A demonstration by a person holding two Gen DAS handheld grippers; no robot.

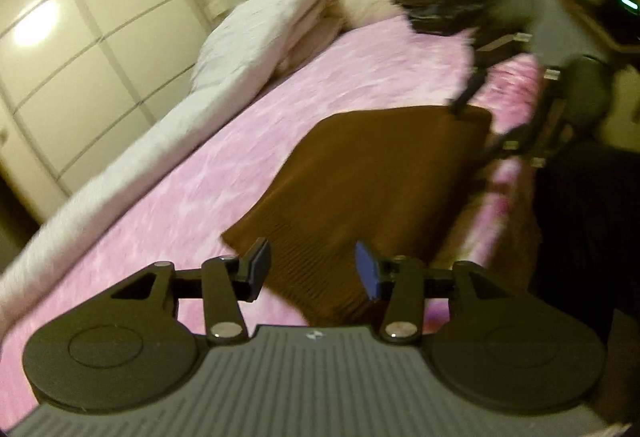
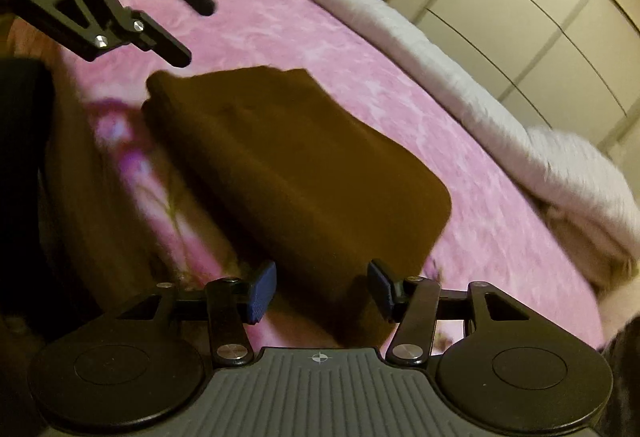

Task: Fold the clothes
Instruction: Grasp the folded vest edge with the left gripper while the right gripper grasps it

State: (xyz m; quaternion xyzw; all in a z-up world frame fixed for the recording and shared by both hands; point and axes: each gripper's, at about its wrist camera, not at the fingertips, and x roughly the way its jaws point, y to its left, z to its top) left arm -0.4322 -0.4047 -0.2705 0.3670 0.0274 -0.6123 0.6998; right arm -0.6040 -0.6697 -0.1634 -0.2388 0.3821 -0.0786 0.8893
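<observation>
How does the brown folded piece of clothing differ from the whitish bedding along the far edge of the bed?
The brown garment is dark and lies as a flat, compact folded rectangle; the white bedding is pale and runs long and bulky. The brown garment sits mid-bed, near the viewer; the white bedding lies along the far edge by the wardrobe. Both rest on the pink blanket.

Brown ribbed garment (image 1: 372, 173) on a mottled pink bedspread (image 1: 224, 173) — white quilt (image 1: 256, 25) beyond.

The brown garment (image 1: 372, 173) is matt knit cloth, ribbed along its lower hem. Under it the pink bedspread (image 1: 200, 165) looks plush and faintly sheeny. At upper left, glossy wardrobe doors (image 1: 80, 49) reflect a lamp.
</observation>
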